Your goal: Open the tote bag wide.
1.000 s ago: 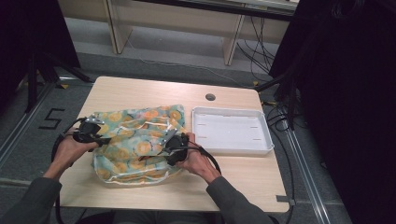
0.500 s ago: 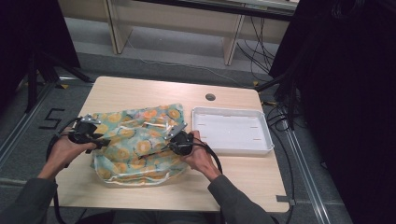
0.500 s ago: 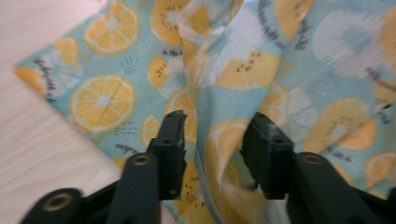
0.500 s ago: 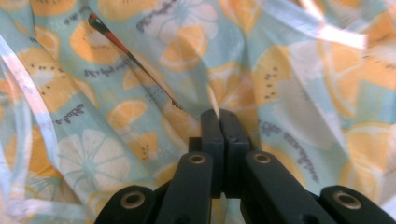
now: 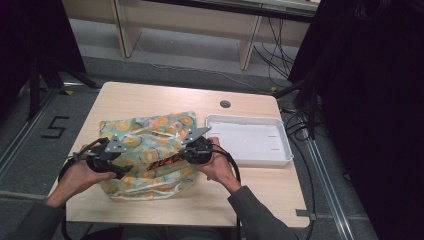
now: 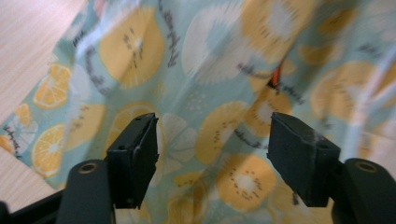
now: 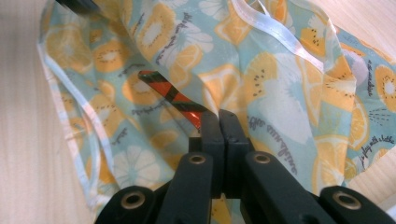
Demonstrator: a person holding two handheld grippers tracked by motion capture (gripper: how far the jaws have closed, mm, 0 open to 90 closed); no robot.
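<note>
A fruit-print cloth (image 5: 150, 150) lies rumpled on the left half of the desk (image 5: 165, 95), its near edge close to the desk's front. A white tray (image 5: 248, 140) stands just right of it, touching or nearly touching the cloth's right edge; the high view is too coarse to tell which.

The right gripper (image 5: 172, 159) lies low over the cloth's middle, its jaws pressed together. In the right gripper view (image 7: 219, 123) they pinch the end of a red strip (image 7: 170, 95) with dark cross-stripes, which runs away from the jaws over the print. Whether a fold of cloth is caught with it cannot be told, since the jaws cover the spot. What the strip is stays unclear: in the high view it is a thin red streak (image 5: 162, 161), and its far end blends into the pattern.

The left gripper (image 5: 125, 170) sits at the cloth's near left part. Its jaws have just been opening and stand wide in the left gripper view (image 6: 215, 149), with nothing between them; the cloth lies blurred beyond. A small red-orange patch (image 6: 277, 77) shows there at a crease, too soft to identify.

White piping (image 7: 275, 32) edges the cloth. The cloth's shape is hard to read under the folds, and both hands hide parts of its near edge.
</note>
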